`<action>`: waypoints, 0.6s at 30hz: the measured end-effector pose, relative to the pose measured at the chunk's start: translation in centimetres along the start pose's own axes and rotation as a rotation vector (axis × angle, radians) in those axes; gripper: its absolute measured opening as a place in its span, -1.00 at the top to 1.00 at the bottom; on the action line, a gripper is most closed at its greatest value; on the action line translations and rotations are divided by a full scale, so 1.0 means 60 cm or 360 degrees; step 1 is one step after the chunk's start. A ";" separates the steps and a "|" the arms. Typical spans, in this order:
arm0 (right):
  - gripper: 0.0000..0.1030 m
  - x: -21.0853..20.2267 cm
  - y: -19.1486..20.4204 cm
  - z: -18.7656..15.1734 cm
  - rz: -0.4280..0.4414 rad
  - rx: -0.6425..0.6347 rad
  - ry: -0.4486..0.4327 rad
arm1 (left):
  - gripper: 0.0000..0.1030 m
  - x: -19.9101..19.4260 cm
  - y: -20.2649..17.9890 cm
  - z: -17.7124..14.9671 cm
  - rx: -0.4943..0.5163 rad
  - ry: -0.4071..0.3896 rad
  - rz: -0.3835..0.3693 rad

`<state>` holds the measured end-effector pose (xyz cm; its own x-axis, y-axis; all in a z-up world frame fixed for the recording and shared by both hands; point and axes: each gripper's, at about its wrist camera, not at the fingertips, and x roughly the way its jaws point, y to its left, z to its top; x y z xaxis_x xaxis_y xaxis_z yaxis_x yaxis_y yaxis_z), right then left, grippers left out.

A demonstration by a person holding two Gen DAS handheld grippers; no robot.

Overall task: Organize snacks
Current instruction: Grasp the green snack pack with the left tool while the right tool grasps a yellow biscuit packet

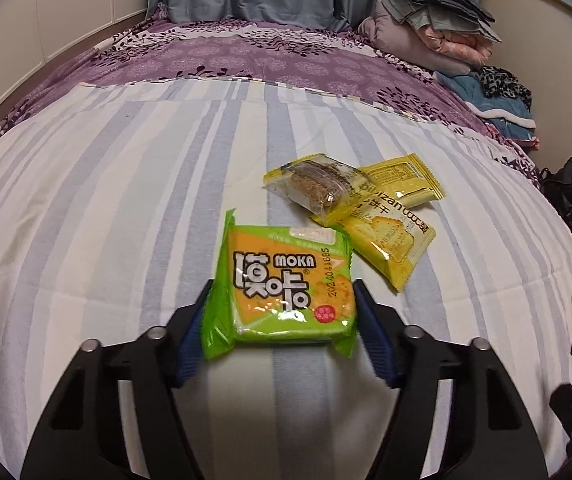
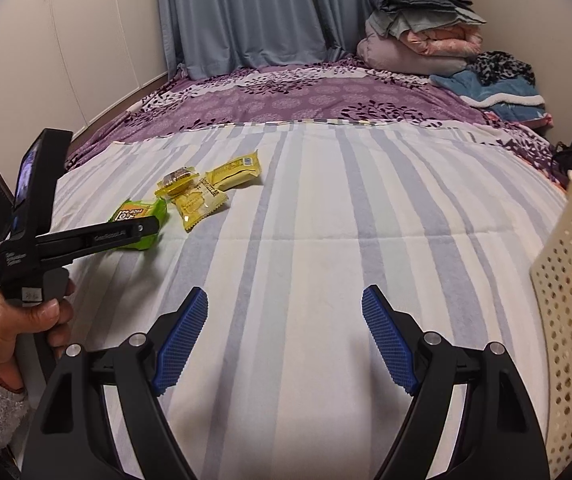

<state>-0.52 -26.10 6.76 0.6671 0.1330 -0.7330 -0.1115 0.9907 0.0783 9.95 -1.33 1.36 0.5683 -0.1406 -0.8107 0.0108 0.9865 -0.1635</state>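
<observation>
Snacks sit in a small cluster on the striped sheet (image 1: 125,208), left of centre on the bed as the right wrist cam sees it. L to R: a hand (image 2: 25,320) w/ grey sleeve holds the left gripper (image 1: 281,312), angled down at the green MOKA pack (image 1: 286,284). Its blue pads (image 1: 374,332) flank the pack's two sides, right at the wrapper edges; can't tell for sure if they press it or just bracket it. Pack lies flat on the sheet. Just beyond it, touching: clear-wrapped cookie (image 1: 318,188) on top of a yellow biscuit pack (image 1: 386,240), and a 2nd yellow pack (image 1: 406,180) behind. Right gripper (image 2: 286,332) is spread wide over bare sheet, nothing between its fingers. Far R: cream perforated basket (image 2: 570,300) at the bed edge, well apart from the snacks.
</observation>
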 end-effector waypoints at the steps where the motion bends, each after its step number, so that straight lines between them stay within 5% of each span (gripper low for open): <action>1: -0.54 0.010 0.007 0.008 0.0015 -0.0029 0.0001 | -0.28 -0.002 0.005 -0.001 -0.0003 -0.0002 -0.0009; 18: -0.54 0.220 0.124 0.128 0.0182 -0.0356 0.0175 | -0.26 -0.052 0.077 -0.022 -0.0089 -0.0053 0.0003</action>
<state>13.13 -16.73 2.86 0.5582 0.2274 -0.7980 -0.3494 0.9367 0.0226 7.13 3.57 2.38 0.5951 -0.1348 -0.7923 -0.0357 0.9804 -0.1936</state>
